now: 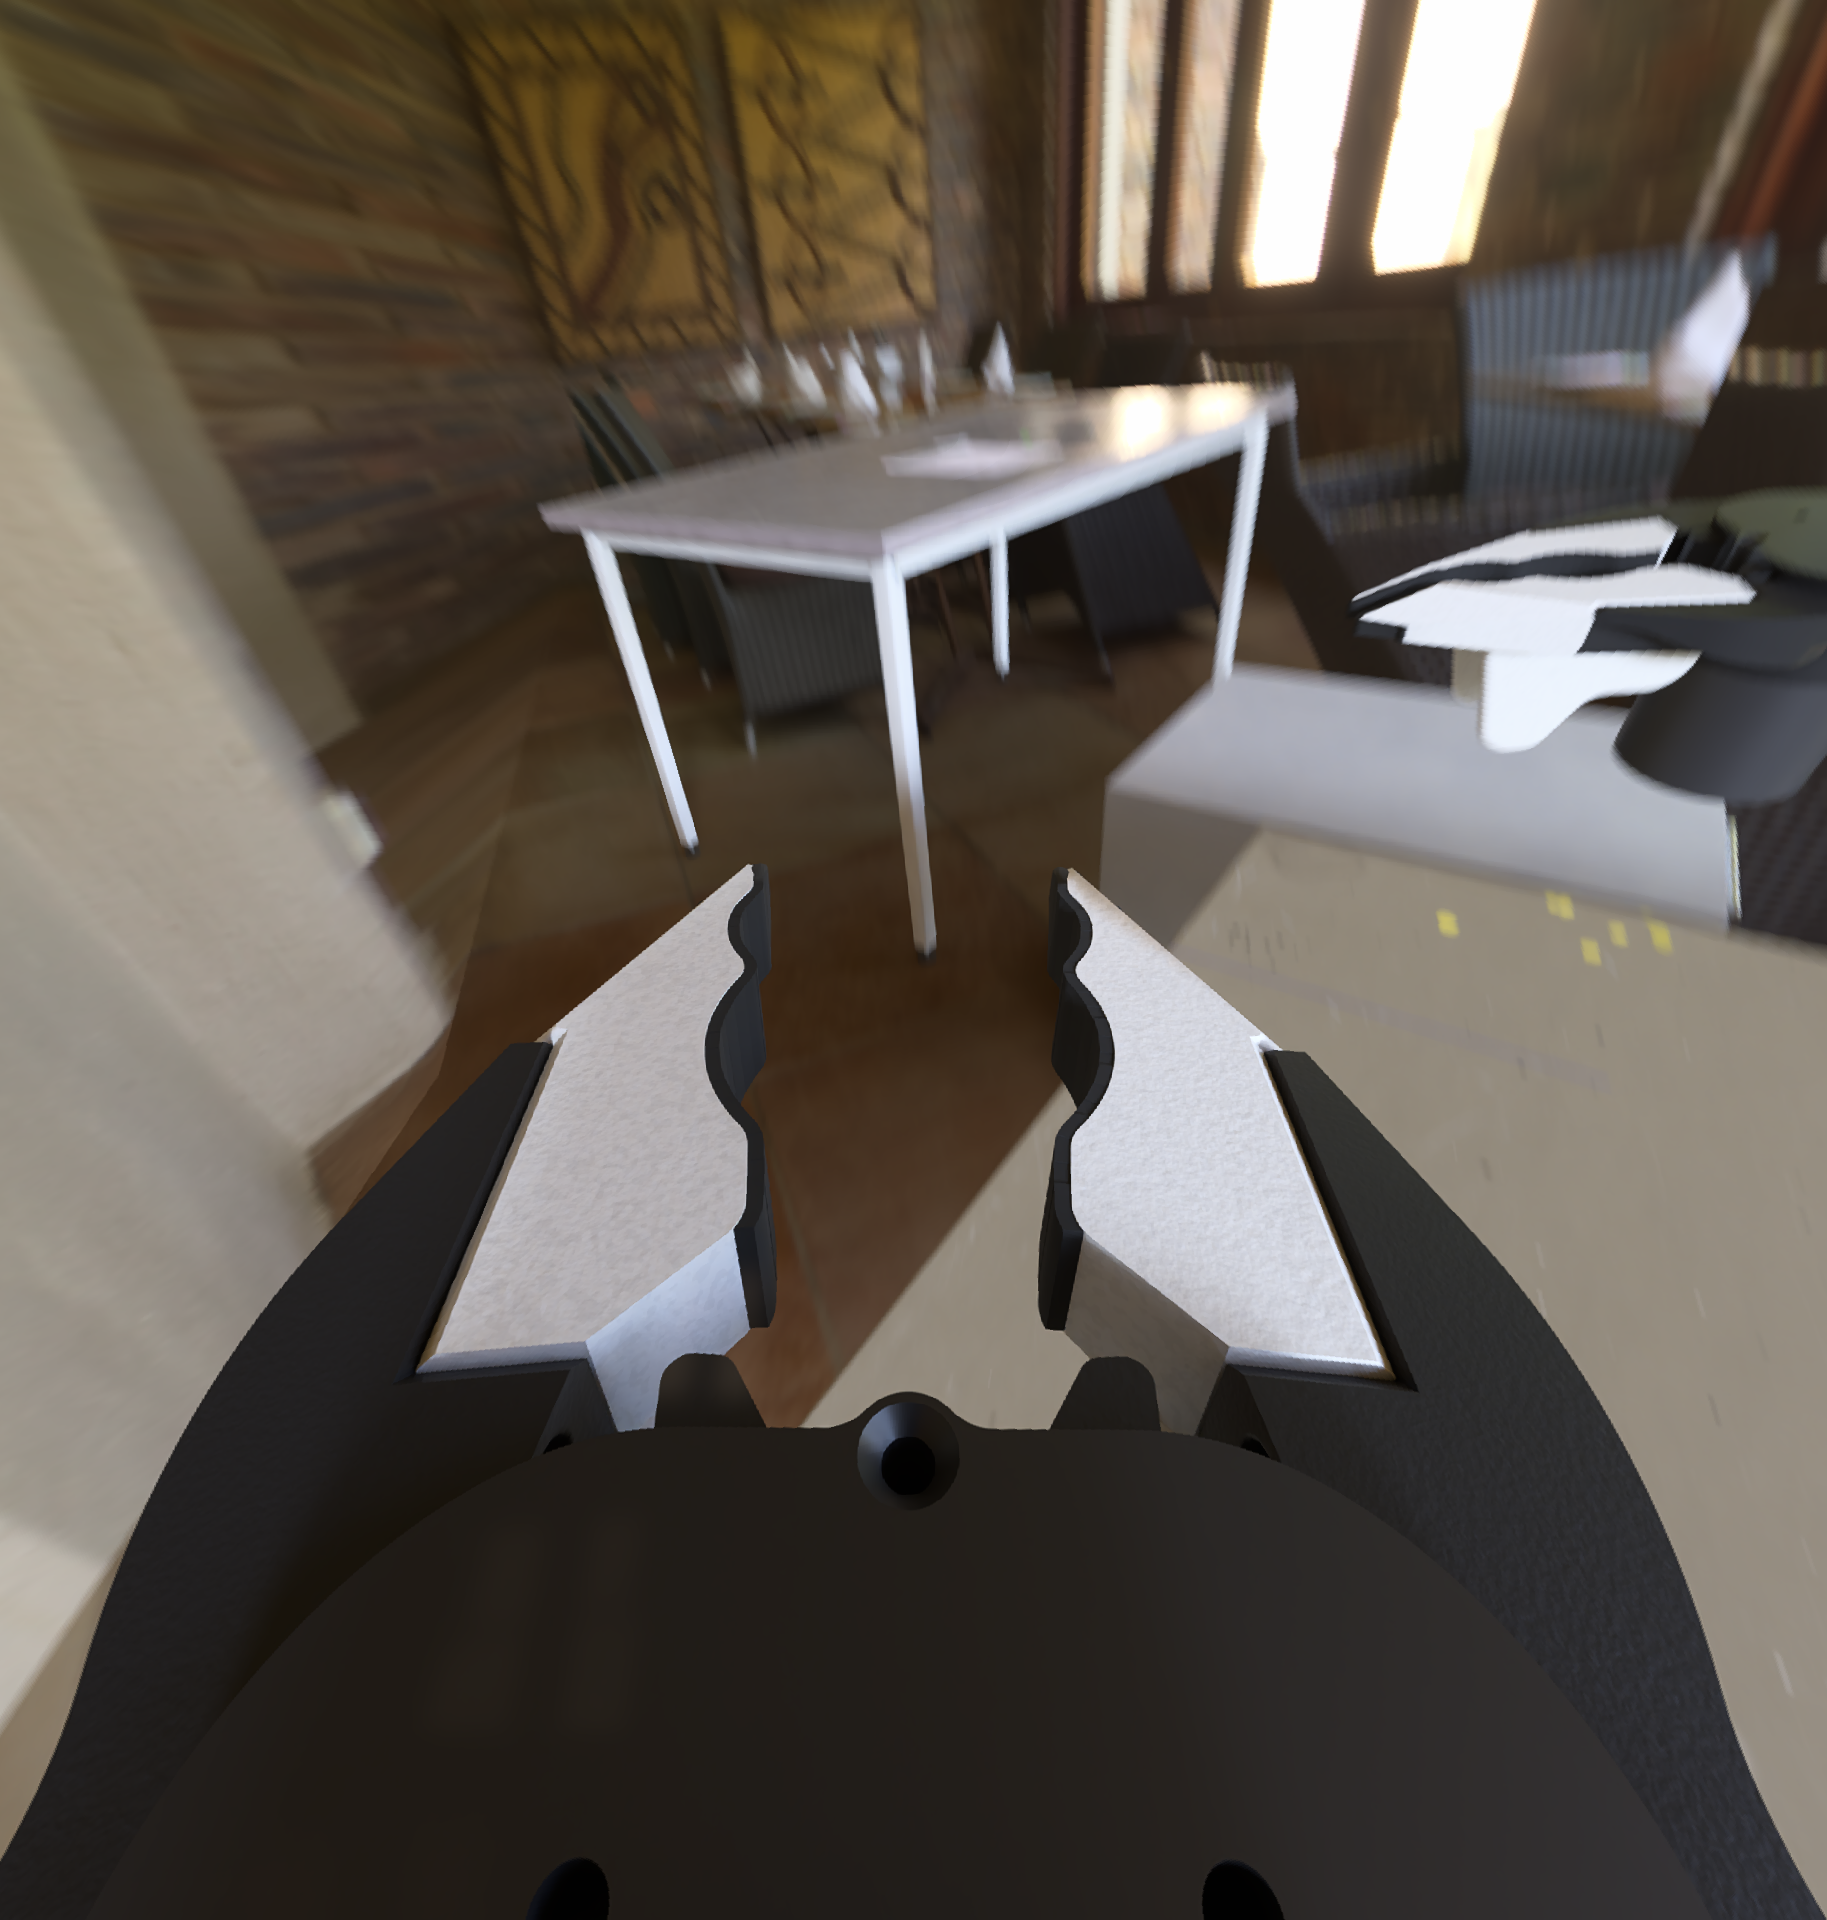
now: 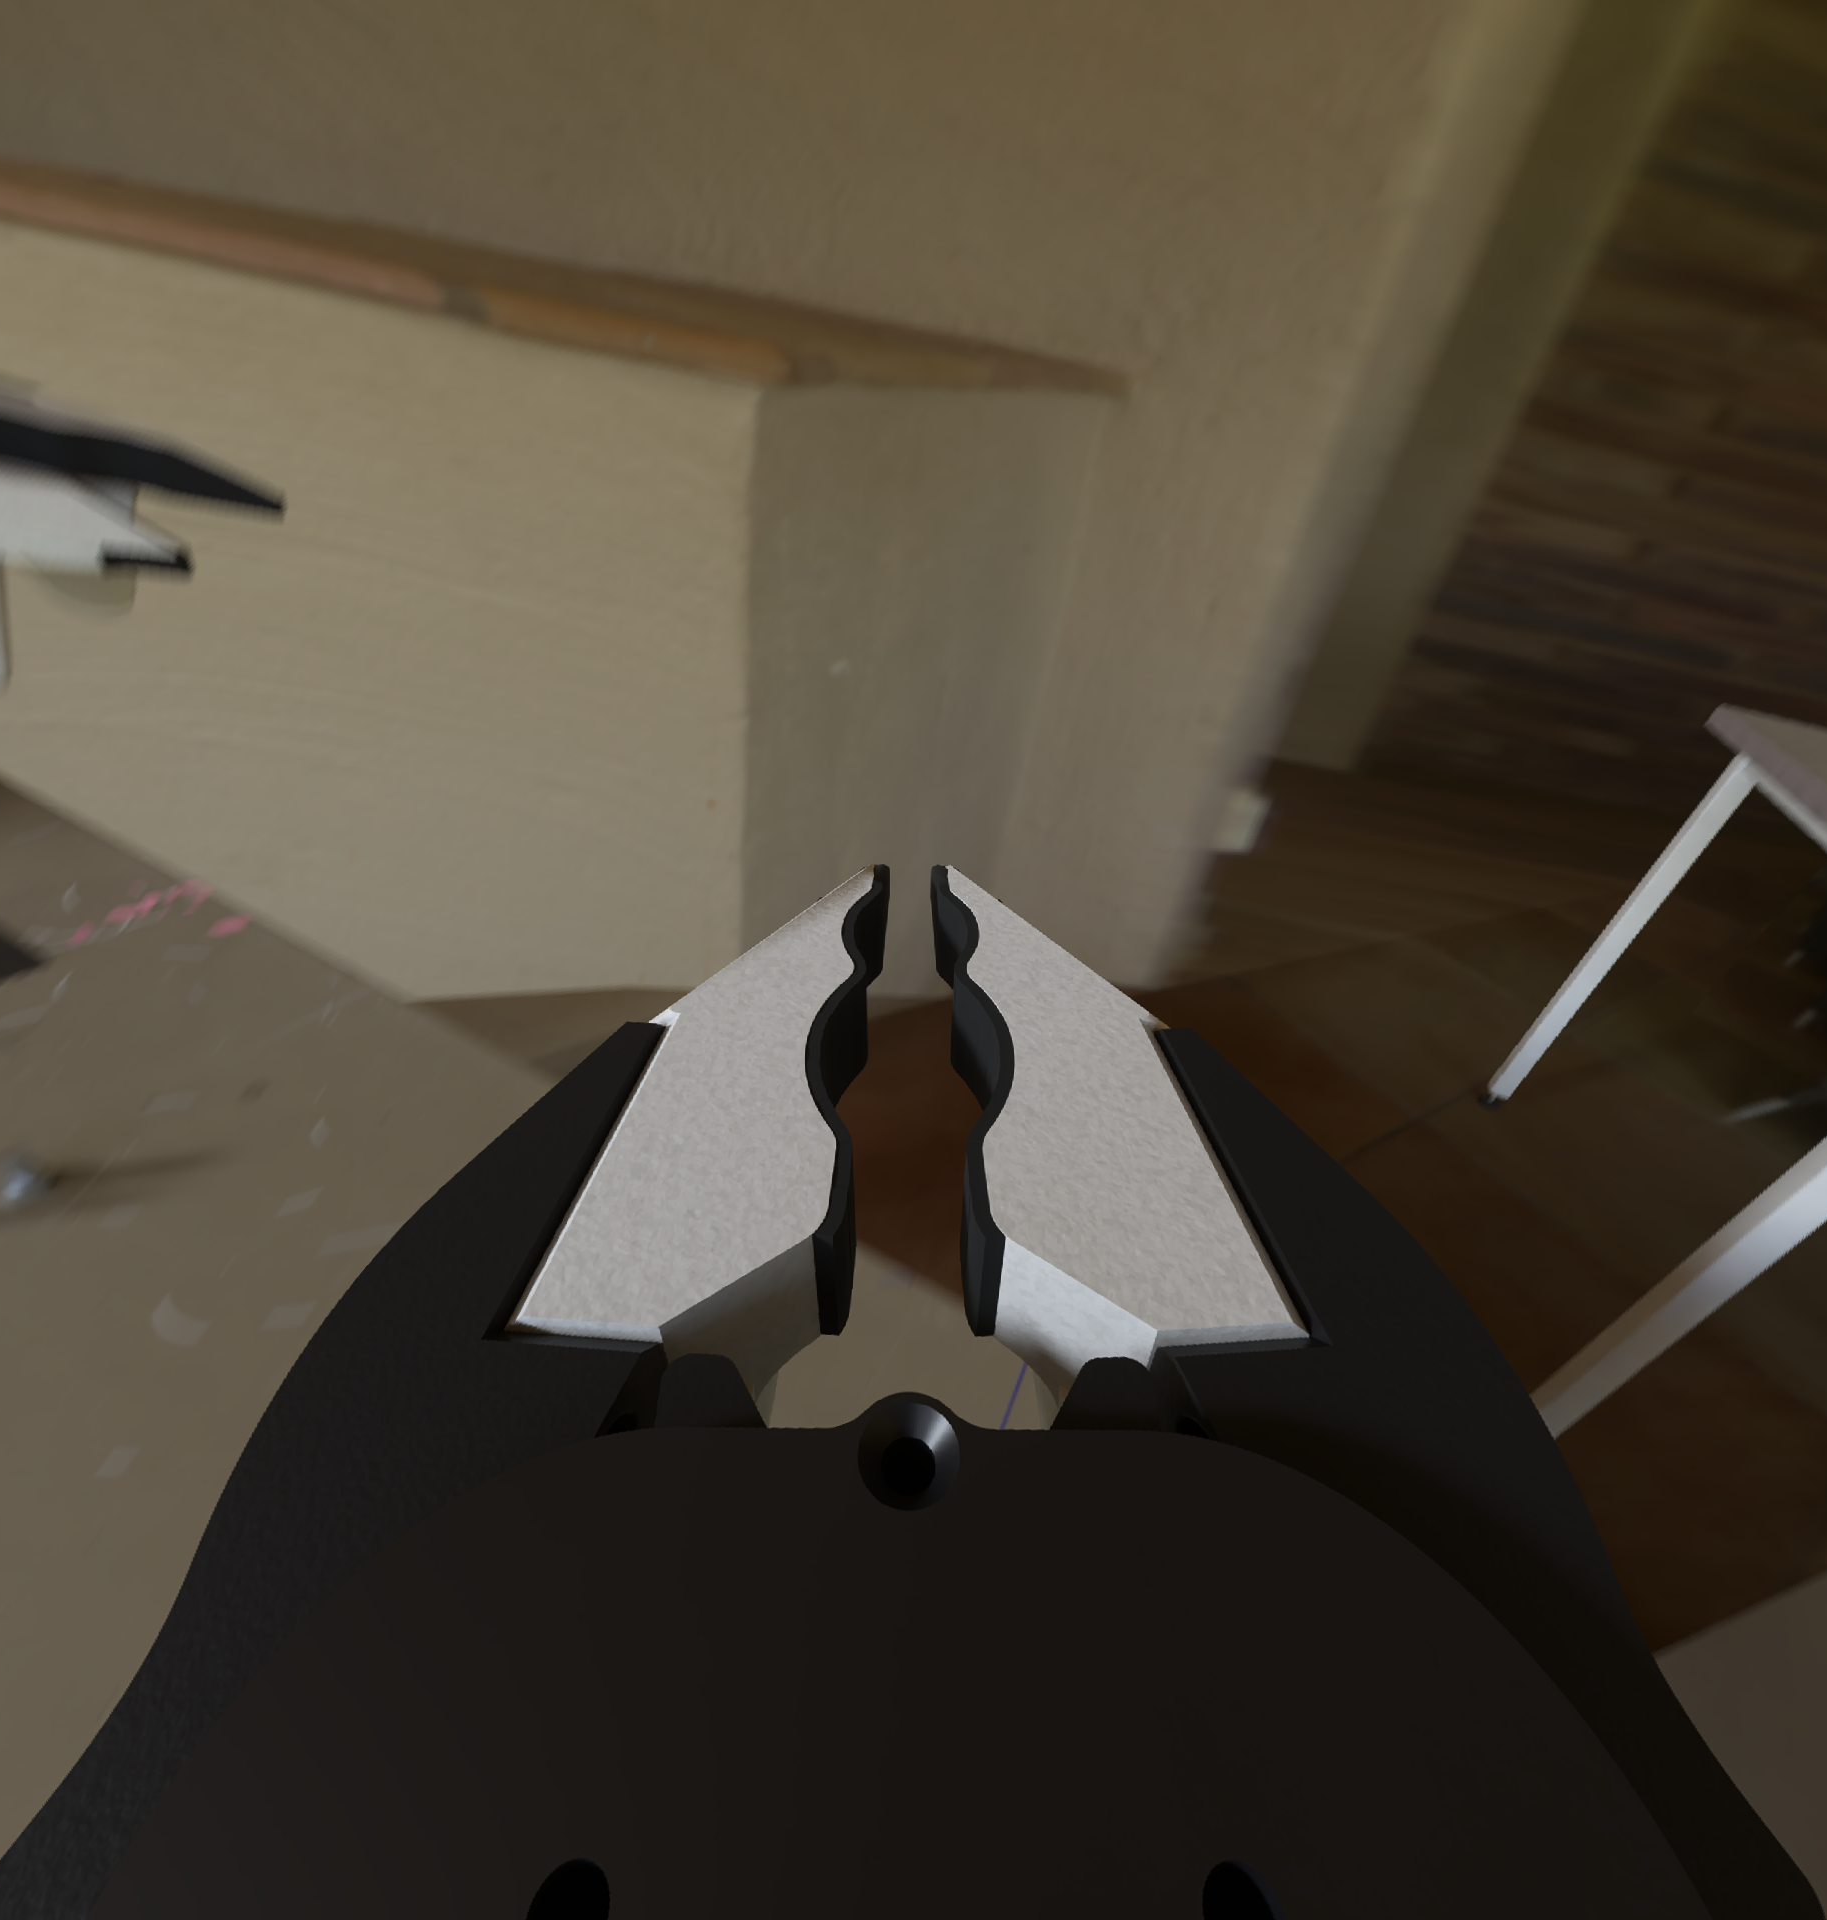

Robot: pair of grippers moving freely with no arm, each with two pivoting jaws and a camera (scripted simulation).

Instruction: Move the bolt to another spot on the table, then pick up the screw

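Note:
My left gripper (image 1: 909,878) is open and empty. It hangs over the left edge of the beige table (image 1: 1460,1195) and points out into the room. My right gripper (image 2: 909,873) is shut with only a thin slit between the tips and nothing in it. It points past the table's edge toward a beige wall. A small grey metal thing (image 2: 17,1179) lies on the table (image 2: 161,1299) at the far left of the right wrist view. It is too blurred to tell whether it is the bolt or the screw. The right gripper also shows in the left wrist view (image 1: 1553,623), above the table's far end.
A white-legged table (image 1: 888,499) stands on the wooden floor ahead of the left gripper, and its leg (image 2: 1615,935) shows in the right wrist view. A grey block (image 1: 1408,800) stands past the beige table's far end. The left gripper (image 2: 67,520) shows at the left edge of the right wrist view.

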